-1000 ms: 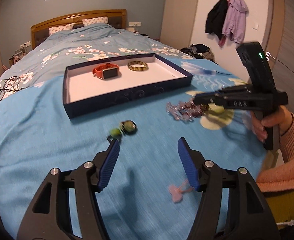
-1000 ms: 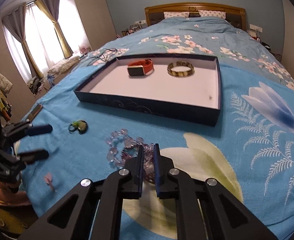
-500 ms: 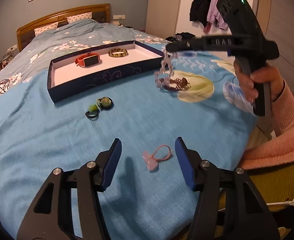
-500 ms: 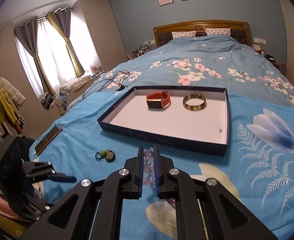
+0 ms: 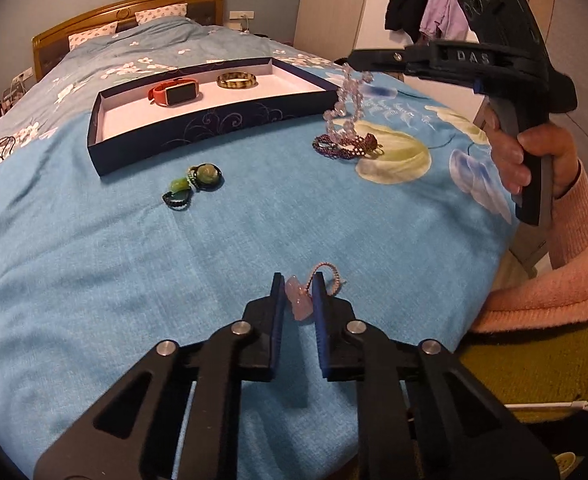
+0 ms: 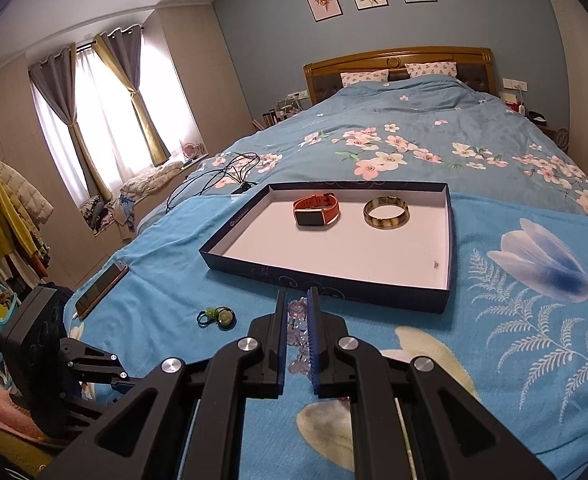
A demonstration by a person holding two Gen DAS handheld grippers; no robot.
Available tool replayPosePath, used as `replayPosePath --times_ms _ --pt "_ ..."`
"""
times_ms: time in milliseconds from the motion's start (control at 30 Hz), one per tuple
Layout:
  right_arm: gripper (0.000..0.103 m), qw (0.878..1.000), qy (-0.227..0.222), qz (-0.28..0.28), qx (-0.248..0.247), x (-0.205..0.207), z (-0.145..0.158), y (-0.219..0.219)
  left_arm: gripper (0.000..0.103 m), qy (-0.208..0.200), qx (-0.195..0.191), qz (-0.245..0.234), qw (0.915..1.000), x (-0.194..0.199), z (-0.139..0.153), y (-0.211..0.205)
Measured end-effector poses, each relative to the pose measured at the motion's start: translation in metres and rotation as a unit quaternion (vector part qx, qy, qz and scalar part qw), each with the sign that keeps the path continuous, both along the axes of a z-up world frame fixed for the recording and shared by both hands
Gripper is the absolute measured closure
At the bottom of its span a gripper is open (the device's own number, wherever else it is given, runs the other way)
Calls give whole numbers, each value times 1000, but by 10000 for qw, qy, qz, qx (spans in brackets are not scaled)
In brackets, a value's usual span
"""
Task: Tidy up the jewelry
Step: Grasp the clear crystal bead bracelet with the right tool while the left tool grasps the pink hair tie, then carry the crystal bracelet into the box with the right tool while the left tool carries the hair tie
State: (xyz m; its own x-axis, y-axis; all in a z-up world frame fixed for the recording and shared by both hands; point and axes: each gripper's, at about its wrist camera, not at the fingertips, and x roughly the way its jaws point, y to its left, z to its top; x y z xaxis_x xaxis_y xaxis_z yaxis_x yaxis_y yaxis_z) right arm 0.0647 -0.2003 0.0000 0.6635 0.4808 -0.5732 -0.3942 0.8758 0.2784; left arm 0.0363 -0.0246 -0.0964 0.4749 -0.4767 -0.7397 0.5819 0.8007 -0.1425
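Two grips: left fingers (image 5: 276,304) closing around pink charm (image 5: 298,300), right fingers (image 6: 280,320) clamping bead bracelet (image 5: 347,100)

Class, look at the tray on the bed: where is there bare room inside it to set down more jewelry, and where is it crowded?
The tray floor is bare in front of the watch and bangle, up to the near wall, and in the left corner. The far side, where those two lie, is crowded. On the blanket, the rings and dark bracelet lie just before the tray.
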Motion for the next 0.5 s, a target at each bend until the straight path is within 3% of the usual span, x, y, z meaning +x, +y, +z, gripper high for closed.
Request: replayPosePath --times_ms 500 --pt "95 9999 -143 -75 30 2 5 -4 89 -268 -543 528 9968 41 28 12"
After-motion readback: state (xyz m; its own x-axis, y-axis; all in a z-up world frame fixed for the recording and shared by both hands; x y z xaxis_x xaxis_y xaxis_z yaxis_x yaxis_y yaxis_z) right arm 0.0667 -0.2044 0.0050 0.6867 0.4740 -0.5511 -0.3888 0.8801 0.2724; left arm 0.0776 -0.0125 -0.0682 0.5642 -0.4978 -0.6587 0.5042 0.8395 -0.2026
